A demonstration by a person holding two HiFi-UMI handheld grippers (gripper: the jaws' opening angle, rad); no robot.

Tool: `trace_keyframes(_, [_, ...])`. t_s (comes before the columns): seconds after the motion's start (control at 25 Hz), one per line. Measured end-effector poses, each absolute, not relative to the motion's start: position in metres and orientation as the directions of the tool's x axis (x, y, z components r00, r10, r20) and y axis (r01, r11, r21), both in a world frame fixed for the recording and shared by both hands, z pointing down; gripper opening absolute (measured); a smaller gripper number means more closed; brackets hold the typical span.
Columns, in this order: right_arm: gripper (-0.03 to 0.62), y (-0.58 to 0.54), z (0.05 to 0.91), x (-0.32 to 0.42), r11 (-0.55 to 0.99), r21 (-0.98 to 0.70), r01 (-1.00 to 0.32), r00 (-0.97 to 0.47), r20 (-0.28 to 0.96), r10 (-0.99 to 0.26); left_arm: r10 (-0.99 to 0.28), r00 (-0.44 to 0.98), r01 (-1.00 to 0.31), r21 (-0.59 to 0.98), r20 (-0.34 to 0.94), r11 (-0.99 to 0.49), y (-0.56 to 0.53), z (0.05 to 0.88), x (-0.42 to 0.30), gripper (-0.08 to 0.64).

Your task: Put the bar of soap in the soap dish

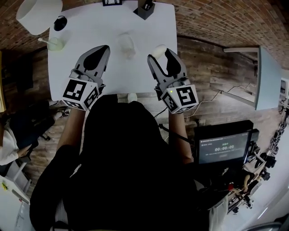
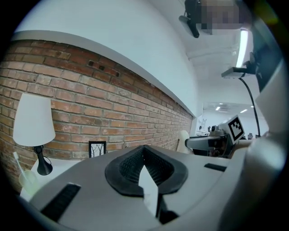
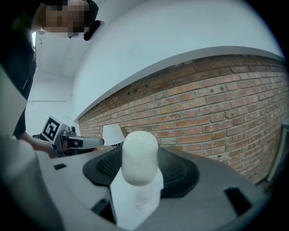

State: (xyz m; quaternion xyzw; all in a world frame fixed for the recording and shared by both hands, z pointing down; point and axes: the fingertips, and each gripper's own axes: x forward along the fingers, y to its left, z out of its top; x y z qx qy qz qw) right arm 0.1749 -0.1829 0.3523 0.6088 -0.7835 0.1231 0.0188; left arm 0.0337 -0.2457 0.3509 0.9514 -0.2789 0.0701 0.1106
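Right gripper view shows the right gripper (image 3: 138, 182) pinching the bar of soap (image 3: 140, 153) above the table (image 1: 115, 74); smooth, hard, likely slippery, it suits this mid-body hold; the left gripper (image 2: 147, 170) is closed and empty.

White table (image 1: 99, 27) by brick wall (image 2: 90, 103); white lamp (image 1: 38, 13) at far-left corner, pale cup (image 1: 54, 43) near
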Motion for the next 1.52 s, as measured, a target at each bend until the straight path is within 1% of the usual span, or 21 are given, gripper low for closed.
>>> trace_keyframes(0.24, [0.255,-0.19,0.361,0.171,0.17,-0.165,-0.971,-0.204,0.219,-0.954,-0.463,0.865,-0.496,0.199,0.191,-0.845,-0.264,0.362,0.038,0.006])
trace_keyframes(0.48, [0.255,-0.2,0.366,0.164,0.157,-0.152,-0.976,-0.191,0.247,-0.95,-0.43,0.882,-0.467,0.24,0.195,-0.851,-0.273,0.377,0.038,0.006])
trace_keyframes(0.96, [0.255,-0.236,0.39,0.144,0.182,-0.143,-0.973,-0.218,0.3,-0.929,-0.414,0.885,-0.464,0.313,0.214,-0.829,-0.296,0.414,0.032,0.006])
trace_keyframes(1.52, [0.255,-0.254,0.425,0.134,0.164,-0.153,-0.974,-0.211,0.37,-0.905,-0.376,0.887,-0.454,0.367,0.266,-0.812,-0.299,0.448,0.028,0.006])
